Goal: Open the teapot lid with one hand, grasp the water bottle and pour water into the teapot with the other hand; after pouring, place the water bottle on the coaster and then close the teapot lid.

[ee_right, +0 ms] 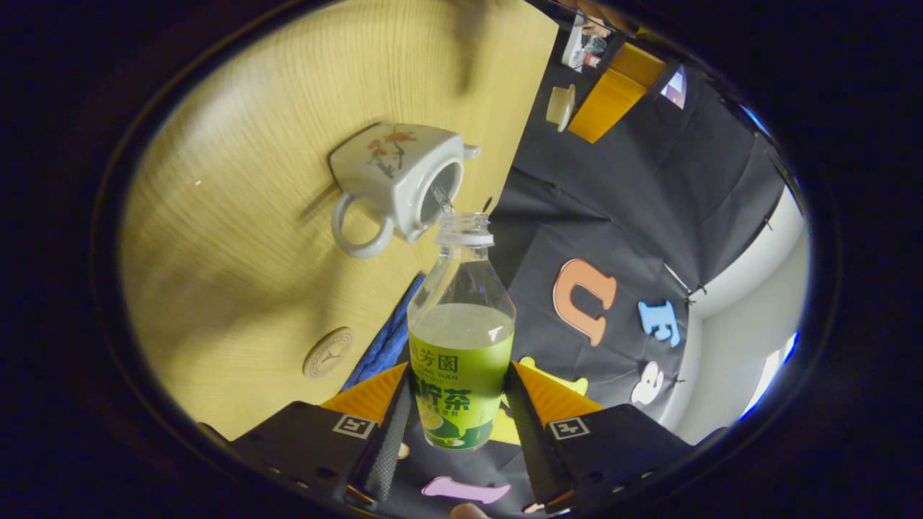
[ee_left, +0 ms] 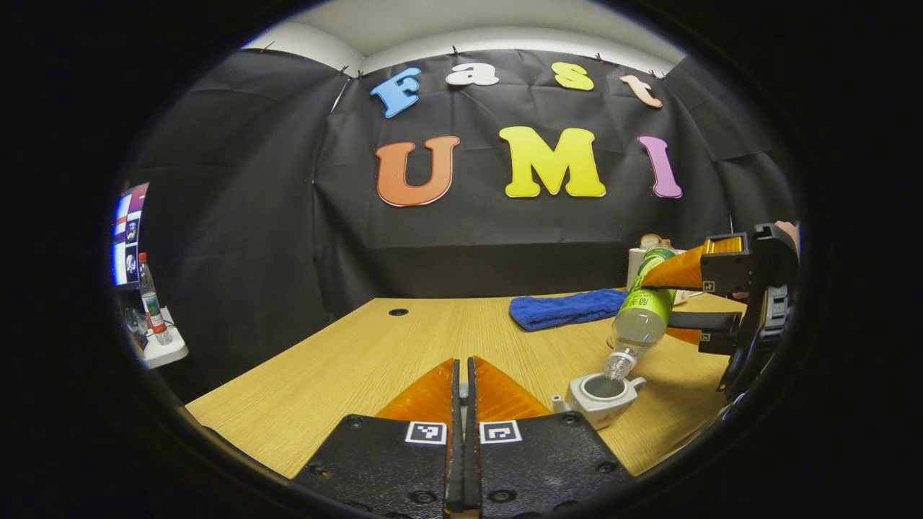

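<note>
The white teapot (ee_left: 602, 396) (ee_right: 400, 180) stands lidless on the wooden table (ee_left: 346, 367). My right gripper (ee_left: 660, 303) (ee_right: 460, 375) is shut on the green-labelled water bottle (ee_left: 644, 310) (ee_right: 461, 339), which is tipped with its open mouth just over the pot's opening. A thin stream runs from mouth to pot in the right gripper view. My left gripper (ee_left: 465, 364) (ee_right: 573, 115) hovers left of the pot, its fingers pressed together on the small white teapot lid (ee_right: 561, 107). The round coaster (ee_right: 328, 352) lies on the table near the blue cloth.
A folded blue cloth (ee_left: 566, 308) (ee_right: 386, 339) lies at the back of the table, with a white box (ee_left: 638, 263) behind the bottle. A cable hole (ee_left: 397, 312) sits near the far edge. Off the table's left side stand a shelf with another bottle (ee_left: 151, 299) and a screen (ee_left: 126, 234).
</note>
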The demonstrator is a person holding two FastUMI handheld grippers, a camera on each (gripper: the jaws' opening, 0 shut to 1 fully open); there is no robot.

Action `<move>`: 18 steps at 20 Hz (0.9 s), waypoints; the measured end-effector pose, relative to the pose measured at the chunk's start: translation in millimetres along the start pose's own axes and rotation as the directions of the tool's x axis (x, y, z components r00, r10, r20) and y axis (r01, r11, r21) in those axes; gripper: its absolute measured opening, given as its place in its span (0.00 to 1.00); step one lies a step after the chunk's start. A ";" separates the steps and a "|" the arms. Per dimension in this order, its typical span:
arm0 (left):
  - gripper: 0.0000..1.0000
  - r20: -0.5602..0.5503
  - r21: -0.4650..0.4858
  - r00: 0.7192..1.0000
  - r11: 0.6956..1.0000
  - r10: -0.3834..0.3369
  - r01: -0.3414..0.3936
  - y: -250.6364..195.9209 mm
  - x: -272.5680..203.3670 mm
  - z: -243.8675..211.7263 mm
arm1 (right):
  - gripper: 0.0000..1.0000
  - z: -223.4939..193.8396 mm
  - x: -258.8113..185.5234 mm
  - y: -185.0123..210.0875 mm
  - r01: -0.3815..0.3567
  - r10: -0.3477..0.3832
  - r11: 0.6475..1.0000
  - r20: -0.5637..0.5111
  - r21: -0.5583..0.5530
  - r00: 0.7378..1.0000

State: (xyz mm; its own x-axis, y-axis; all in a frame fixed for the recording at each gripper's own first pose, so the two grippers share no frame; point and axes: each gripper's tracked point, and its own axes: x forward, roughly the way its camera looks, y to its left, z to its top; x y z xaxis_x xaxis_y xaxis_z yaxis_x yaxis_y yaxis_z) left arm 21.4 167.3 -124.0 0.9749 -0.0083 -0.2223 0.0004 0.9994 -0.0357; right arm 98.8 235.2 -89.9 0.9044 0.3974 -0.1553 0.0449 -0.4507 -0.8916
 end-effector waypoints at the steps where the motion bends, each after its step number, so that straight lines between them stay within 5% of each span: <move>1: 0.02 -0.003 -0.001 1.000 1.000 -0.001 0.001 0.2 0.5 -0.6 | 0.72 -0.2 0.4 -3.2 0.008 -0.008 1.000 0.001 -0.011 1.000; 18: 0.02 -0.014 0.000 1.000 1.000 -0.002 0.002 3.9 -2.4 -2.5 | 0.72 2.3 2.7 -12.2 0.025 -0.025 0.998 0.004 -0.053 1.000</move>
State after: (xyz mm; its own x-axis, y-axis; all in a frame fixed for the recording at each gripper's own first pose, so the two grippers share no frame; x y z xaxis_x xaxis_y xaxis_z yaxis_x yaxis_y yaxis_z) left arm 18.5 171.2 -126.0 0.9718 -0.0105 -0.2358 0.0021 0.9994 -0.0359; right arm 99.7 243.6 -80.4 0.9014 0.4115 -0.1347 0.0900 -0.4824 -0.8713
